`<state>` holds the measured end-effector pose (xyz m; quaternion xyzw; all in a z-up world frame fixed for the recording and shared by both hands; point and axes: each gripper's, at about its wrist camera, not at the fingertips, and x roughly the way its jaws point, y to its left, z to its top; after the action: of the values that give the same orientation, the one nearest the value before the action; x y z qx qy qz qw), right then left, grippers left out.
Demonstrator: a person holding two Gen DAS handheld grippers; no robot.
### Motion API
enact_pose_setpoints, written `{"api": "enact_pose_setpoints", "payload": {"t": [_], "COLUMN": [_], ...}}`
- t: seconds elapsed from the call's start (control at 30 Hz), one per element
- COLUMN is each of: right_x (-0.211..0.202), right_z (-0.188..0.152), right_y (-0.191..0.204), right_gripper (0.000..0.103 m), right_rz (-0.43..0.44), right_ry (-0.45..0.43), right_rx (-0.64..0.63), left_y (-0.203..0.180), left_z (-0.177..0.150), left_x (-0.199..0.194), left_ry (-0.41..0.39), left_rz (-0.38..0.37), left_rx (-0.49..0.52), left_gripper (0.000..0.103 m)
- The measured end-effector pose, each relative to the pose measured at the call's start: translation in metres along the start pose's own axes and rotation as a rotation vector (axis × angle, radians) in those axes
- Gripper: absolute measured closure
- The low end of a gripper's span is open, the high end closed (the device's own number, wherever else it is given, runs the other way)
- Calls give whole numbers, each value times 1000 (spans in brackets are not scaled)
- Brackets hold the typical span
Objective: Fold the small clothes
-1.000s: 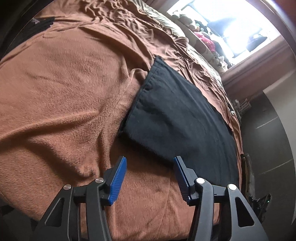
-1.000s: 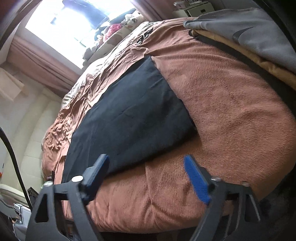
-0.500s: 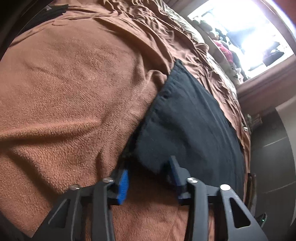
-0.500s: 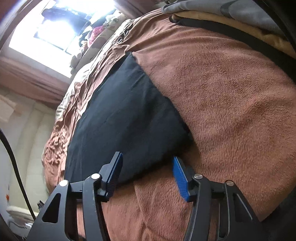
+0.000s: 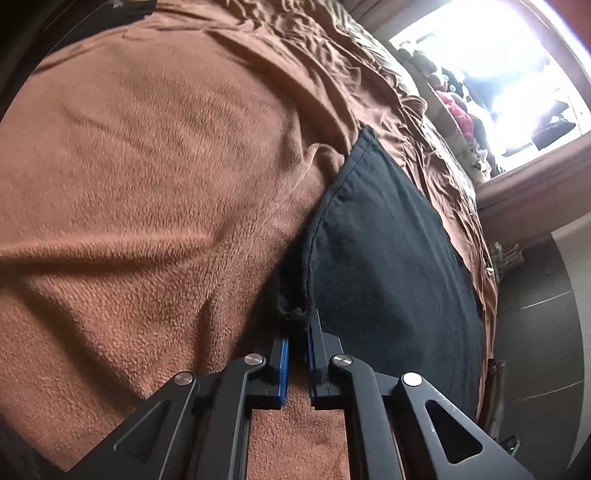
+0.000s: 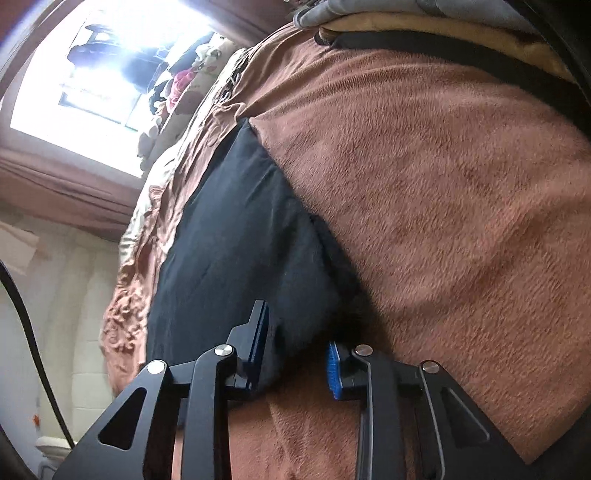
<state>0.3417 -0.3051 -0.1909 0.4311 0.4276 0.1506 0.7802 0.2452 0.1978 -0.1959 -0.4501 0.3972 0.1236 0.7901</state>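
Flat black cloth garment [image 5: 388,240] spread on a brown fleece blanket [image 5: 147,184] covering the bed, near corners at the bed's front edge. Left gripper [image 5: 297,332] down at one near corner, jaws just closing and now pinched nearly together on the frayed black fabric. Right gripper [image 6: 295,343] at the other near corner [image 6: 306,317], jaws just closing, part-way in with the black cloth between them; full pinch not clear. Bright window [image 6: 99,81] beyond the bed, grey and tan folded fabrics [image 6: 424,18] at its far side.
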Motion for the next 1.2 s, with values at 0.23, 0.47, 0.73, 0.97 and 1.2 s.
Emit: {"api": "enact_pose_setpoints", "payload": {"t": [0.23, 0.47, 0.73, 0.97, 1.2], "right_x": [2, 5, -14, -33, -44], "right_z": [6, 6, 5, -5, -17], "right_y": [-9, 0, 29, 44, 39], "right_gripper": [78, 93, 102, 102, 102], "right_rz": [8, -36, 15, 58, 77], "right_ry": [-16, -36, -57, -47, -12], "right_rx": [22, -5, -84, -132, -154], "left_y": [-1, -2, -7, -15, -1], "left_z": [-2, 4, 15, 25, 21], "left_x": [6, 10, -14, -47, -84], "left_ry": [9, -22, -77, -114, -132], "left_rz": [-19, -1, -69, -92, -93], "left_rx": [-25, -33, -17, 23, 62], "left_gripper": [76, 95, 100, 100, 100]}}
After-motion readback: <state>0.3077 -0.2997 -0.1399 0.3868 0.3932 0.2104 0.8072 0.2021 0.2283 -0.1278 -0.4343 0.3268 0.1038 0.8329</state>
